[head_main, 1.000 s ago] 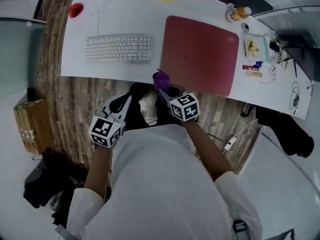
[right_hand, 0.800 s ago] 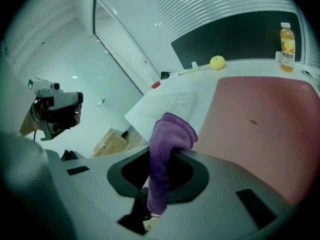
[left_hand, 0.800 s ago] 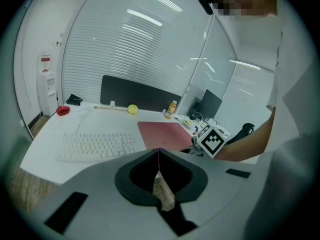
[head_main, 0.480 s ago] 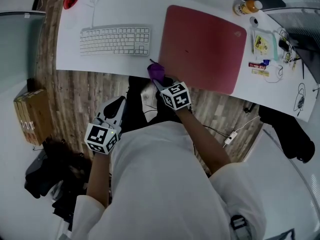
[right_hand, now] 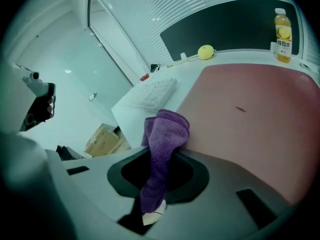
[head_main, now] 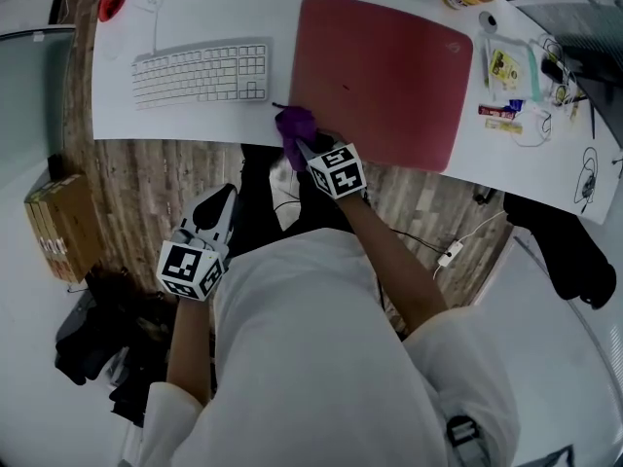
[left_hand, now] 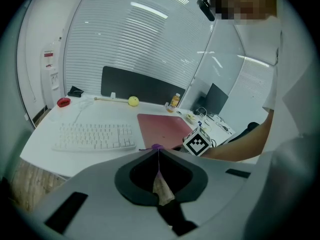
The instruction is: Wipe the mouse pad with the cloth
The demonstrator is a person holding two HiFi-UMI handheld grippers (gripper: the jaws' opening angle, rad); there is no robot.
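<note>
Pushed the right claw point(head_main: 302, 146) forward since 1 s ago, up to the near edge of the white bench point(head_main: 195, 8). Got the red mouse pad point(head_main: 384, 76) flat on it, beside the keyboard point(head_main: 200, 71). Clamped that claw tight on the purple cloth point(head_main: 292, 125), wad right at the pad's near-left corner. Holding the left claw point(head_main: 226, 195) shut on nothing, down off the bench. Looks like approach only; next, press cloth down flat and sweep across.

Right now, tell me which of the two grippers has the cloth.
The right gripper: it is shut on the purple cloth at the mouse pad's near edge. The left gripper is shut and empty.
</note>
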